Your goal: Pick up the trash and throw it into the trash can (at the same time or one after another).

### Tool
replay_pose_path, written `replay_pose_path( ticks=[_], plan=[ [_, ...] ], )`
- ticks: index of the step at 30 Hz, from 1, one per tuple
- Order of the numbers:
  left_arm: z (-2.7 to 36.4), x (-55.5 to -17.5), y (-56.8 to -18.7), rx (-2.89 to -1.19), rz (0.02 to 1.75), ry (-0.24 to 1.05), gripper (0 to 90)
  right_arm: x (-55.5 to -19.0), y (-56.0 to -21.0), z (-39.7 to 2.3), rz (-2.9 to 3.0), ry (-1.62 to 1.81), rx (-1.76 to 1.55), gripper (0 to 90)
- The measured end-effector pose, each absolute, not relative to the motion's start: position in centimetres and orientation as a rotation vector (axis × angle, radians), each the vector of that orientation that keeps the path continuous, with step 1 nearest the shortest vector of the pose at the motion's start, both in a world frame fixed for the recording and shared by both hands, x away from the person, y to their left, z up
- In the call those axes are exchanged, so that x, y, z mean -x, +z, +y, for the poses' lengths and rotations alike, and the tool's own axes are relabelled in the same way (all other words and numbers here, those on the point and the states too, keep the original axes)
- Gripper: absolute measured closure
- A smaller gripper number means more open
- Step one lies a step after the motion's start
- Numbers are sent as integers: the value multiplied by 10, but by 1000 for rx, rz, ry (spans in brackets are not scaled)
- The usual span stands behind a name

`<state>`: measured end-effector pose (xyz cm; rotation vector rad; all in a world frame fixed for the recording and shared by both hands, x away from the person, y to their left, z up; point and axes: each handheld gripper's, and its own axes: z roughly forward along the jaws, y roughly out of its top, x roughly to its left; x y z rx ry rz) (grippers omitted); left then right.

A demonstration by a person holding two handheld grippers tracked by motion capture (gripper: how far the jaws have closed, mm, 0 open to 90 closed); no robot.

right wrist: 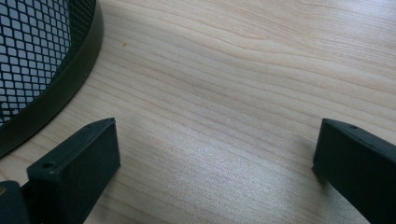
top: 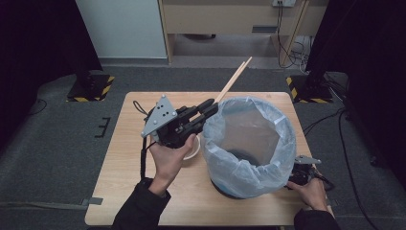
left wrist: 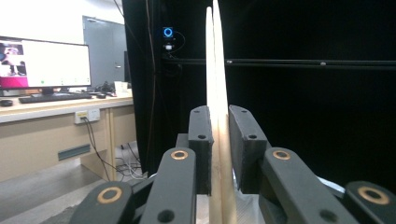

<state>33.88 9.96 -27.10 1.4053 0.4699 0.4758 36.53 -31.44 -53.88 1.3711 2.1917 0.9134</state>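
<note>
**Chopsticks clamped in the left gripper beside the lined bin**

The left gripper [top: 209, 109] is closed on a pair of wooden chopsticks [top: 233, 80]. In the left gripper view the two black jaws press on the pale sticks [left wrist: 216, 93] from either side, and the sticks run side by side, touching, straight up out of the jaws. That view also takes in a desk with a lit monitor [left wrist: 45, 63] and a keyboard at the left, against a black curtain. The high view adds what that camera cannot: the gripper is held above the table [top: 119, 182], tilted up and away from the person, with the sticks slanting past the table's far edge, close to the rim of the waste bin [top: 249, 143]. The left hand [top: 170, 155] grips the tool from below, and a white bowl [top: 193, 152] sits on the table just under it, largely hidden by the hand.

The right gripper [right wrist: 215, 149] stands wide open with nothing between its jaws. Its own view looks down on bare wood grain, with the bin's black mesh wall and base ring [right wrist: 56, 93] at the upper left, near the left jaw but apart from it. From above, the mesh is hidden by a translucent bluish bag liner [top: 239, 170] folded over the rim; the right hand [top: 311, 191] rests low at the bin's near right side.
</note>
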Motion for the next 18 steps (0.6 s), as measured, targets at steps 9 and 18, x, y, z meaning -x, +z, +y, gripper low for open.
replay_pose_path(
  ticks=[9,18],
  plan=[
    [77,-341,-270,-1416,450,439,793,-365,-539,-314,2192,914,-1370,7],
    [57,-345,-274,-1447,442,406,793,-365,-539,-314,2192,914,-1370,7]
  ],
)
